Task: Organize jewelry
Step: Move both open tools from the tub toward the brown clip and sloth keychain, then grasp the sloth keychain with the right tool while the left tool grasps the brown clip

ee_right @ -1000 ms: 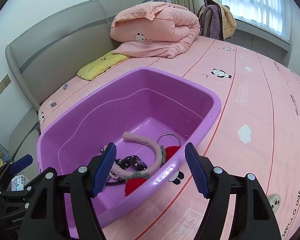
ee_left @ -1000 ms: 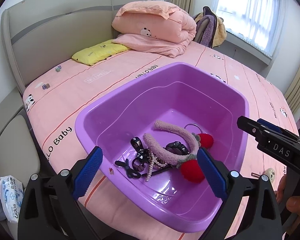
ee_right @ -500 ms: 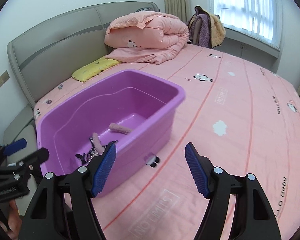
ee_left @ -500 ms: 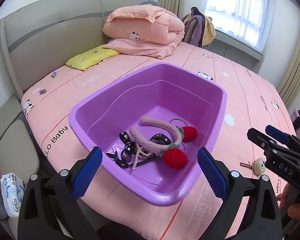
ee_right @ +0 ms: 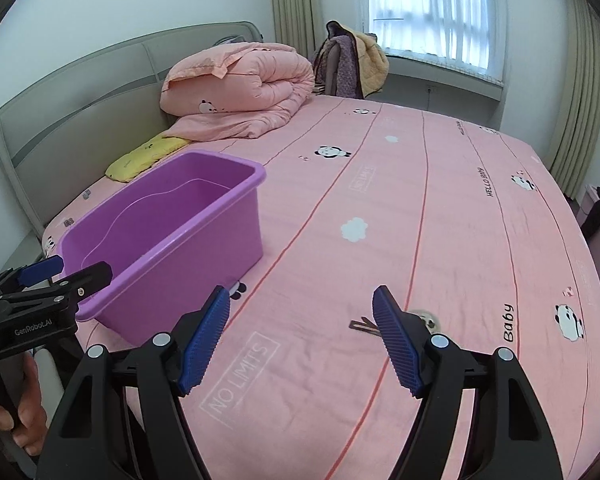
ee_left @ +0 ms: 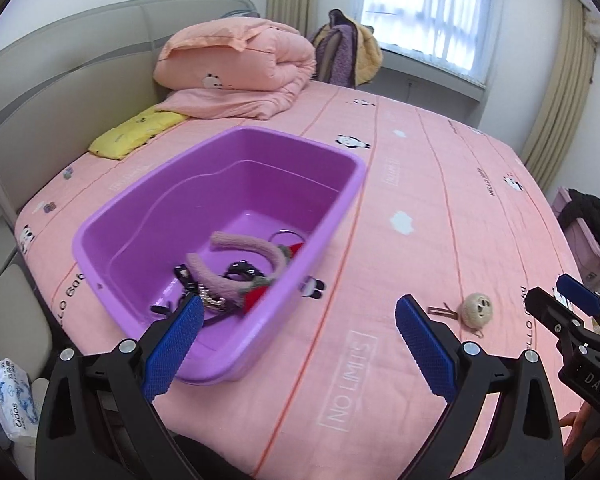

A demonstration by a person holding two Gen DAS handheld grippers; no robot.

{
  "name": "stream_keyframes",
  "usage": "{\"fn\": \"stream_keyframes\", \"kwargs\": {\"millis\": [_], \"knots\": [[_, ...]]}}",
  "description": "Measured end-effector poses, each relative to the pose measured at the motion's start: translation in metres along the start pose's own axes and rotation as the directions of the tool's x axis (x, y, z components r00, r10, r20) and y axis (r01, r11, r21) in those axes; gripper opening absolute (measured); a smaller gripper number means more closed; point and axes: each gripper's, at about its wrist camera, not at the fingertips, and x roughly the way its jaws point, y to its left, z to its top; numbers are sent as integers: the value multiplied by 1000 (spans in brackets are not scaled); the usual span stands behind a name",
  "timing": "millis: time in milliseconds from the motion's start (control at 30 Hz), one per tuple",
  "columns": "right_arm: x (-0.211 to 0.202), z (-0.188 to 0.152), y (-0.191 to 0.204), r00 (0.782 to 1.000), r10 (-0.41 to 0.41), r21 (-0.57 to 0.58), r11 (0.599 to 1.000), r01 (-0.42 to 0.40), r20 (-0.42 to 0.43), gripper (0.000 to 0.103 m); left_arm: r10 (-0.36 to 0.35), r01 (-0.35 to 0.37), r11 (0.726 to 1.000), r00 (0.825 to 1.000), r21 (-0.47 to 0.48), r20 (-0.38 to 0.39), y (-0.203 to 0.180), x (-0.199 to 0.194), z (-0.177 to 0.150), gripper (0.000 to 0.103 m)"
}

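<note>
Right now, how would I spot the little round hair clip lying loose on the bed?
Start at the purple tub on the pink bed. Look right of it, toward the bed's near edge: the hair clip lies alone on the sheet. It is a beige ball with a face, unlike the flat printed pandas.

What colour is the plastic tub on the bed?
The tub is purple, clearest in the left wrist view.

Both wrist views overlook bed (ee_left: 440, 208), sharing tub (ee_left: 172, 216)
</note>
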Motion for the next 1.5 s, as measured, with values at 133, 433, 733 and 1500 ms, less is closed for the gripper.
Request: {"fn": "stream_keyframes", "kwargs": {"millis": [133,433,733,1500], "knots": [[-6,-14,-36,999,-38,46,998,39,-11,75,-38,39,999,999,36,-24,-33,7,-6,95],[0,-55,-115,995,-74,178,980,84,-60,79,-83,92,990,993,106,-85,-94,34,-27,97],[36,-102,-176,986,-70,294,949,112,-149,79,-110,134,982,978,131,-179,-138,95,-54,97],[188,-91,-171,968,22,214,976,33,-249,79,-137,181,970,959,162,-248,-164,212,-61,97]]}}
